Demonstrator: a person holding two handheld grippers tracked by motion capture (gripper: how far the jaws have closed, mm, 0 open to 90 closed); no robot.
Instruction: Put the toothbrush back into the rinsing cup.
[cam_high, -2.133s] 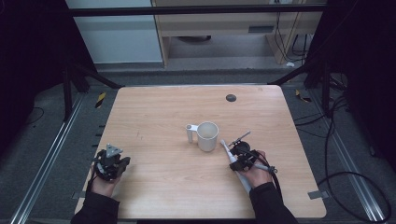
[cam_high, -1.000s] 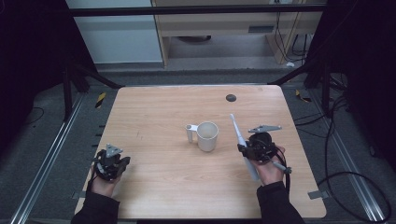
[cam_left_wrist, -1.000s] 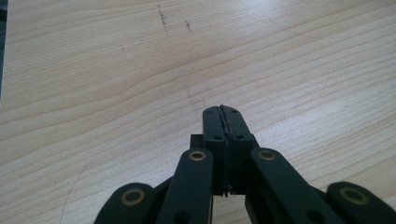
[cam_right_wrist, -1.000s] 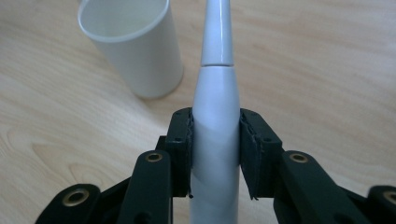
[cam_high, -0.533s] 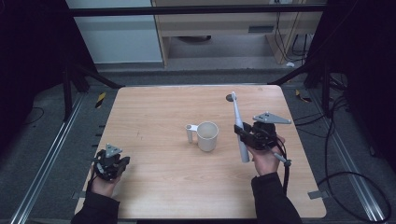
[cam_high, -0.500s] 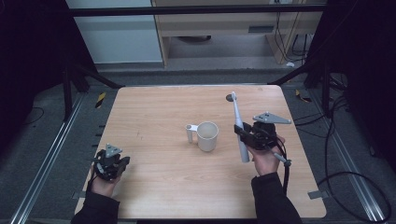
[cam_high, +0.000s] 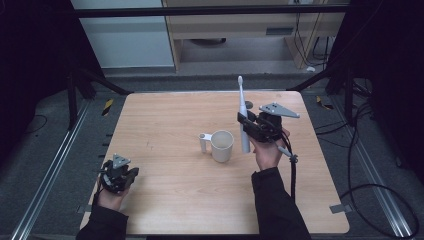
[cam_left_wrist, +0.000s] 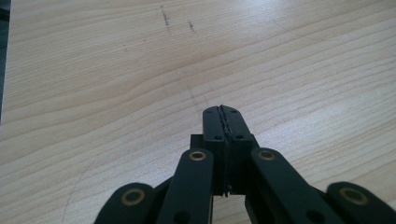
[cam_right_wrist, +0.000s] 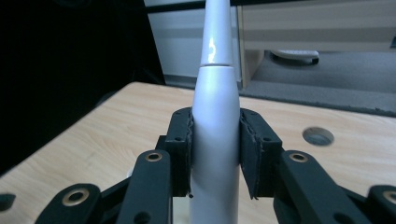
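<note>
The right hand-held gripper (cam_high: 248, 125) clamps a white electric toothbrush (cam_high: 243, 115) around its handle, holding it upright, brush end above the jaws. A white mug (cam_high: 220, 145) stands just left of it on the table (cam_high: 165, 115). The left hand-held gripper (cam_high: 131, 172) rests closed and empty.

A light wooden table (cam_high: 165, 125) carries a white mug (cam_high: 220, 145) near its middle. A round hole (cam_right_wrist: 317, 136) sits near its far edge.

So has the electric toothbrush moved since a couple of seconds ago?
Yes. The toothbrush, clamped in the right claw, lay low and tilted beside the mug; now it stands upright, lifted, its head past the table's far edge.
</note>
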